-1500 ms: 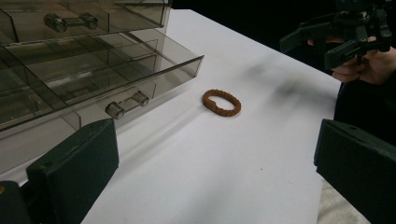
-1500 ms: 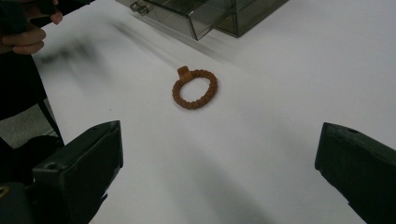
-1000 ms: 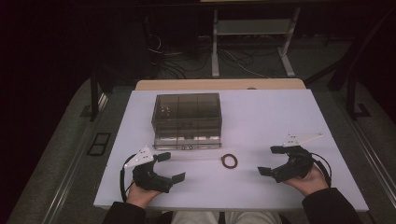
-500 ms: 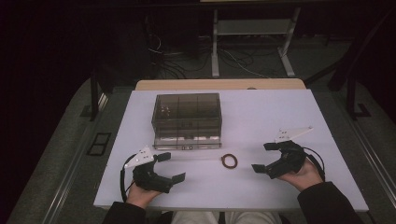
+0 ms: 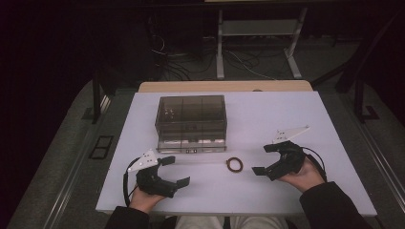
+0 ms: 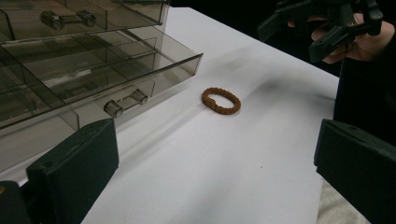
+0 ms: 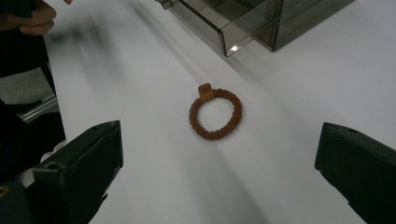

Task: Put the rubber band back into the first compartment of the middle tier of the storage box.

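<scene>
Right tongs (image 5: 268, 159) had edged toward the braided ring (image 5: 234, 164), wide open, empty; left tongs (image 5: 173, 171) likewise gaped. Right gripper view revealed the ring's knot, perhaps a clasp.

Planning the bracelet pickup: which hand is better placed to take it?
Right, probably. The right tool is open, nearer the bracelet and faces it squarely; the left tool sits farther off, with the bracelet off-centre in its view.
</scene>
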Action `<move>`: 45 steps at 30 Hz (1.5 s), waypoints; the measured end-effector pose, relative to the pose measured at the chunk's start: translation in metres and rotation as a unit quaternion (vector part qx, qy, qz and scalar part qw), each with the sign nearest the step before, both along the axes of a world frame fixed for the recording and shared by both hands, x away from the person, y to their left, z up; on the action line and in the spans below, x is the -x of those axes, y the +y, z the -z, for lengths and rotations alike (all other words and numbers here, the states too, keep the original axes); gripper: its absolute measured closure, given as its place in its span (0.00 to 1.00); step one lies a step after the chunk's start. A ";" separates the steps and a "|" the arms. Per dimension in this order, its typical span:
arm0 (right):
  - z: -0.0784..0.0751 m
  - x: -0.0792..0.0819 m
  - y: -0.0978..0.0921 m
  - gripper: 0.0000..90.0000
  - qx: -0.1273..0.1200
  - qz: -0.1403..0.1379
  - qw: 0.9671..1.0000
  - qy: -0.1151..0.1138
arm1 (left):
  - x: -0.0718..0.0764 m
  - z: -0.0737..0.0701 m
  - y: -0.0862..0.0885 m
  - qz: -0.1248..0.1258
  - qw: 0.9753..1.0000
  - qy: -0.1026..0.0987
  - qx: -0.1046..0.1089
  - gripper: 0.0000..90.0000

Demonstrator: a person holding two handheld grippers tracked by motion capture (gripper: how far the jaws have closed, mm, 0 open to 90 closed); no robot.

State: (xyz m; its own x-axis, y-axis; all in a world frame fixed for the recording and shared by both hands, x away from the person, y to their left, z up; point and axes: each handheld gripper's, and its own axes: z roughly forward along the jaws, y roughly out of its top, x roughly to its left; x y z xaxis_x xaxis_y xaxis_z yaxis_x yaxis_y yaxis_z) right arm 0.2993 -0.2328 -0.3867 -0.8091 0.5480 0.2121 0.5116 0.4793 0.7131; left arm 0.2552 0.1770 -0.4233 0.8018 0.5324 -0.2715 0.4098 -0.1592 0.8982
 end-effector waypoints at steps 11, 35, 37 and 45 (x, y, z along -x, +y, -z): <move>0.002 -0.009 0.018 0.00 0.012 -0.021 1.000 0.004 | 0.000 0.000 0.000 0.001 1.000 0.000 0.001 0.00; 0.018 -0.020 0.045 0.00 0.033 -0.054 0.998 0.019 | 0.000 0.000 0.000 0.002 1.000 0.000 0.001 0.00; 0.020 -0.021 0.047 0.00 0.034 -0.057 0.998 0.018 | 0.000 0.000 0.000 0.002 1.000 0.000 0.001 0.00; 0.028 -0.021 0.058 0.00 0.042 -0.071 0.996 0.025 | 0.000 0.000 0.000 0.003 1.000 0.001 0.002 0.00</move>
State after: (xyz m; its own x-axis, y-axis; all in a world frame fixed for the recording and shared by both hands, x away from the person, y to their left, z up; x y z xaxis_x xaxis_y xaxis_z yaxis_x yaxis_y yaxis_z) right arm 0.3206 -0.1750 -0.4148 -0.8691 0.4470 0.2118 0.4684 0.6060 0.6429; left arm 0.2549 0.1767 -0.4232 0.8051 0.5255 -0.2751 0.4098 -0.1575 0.8985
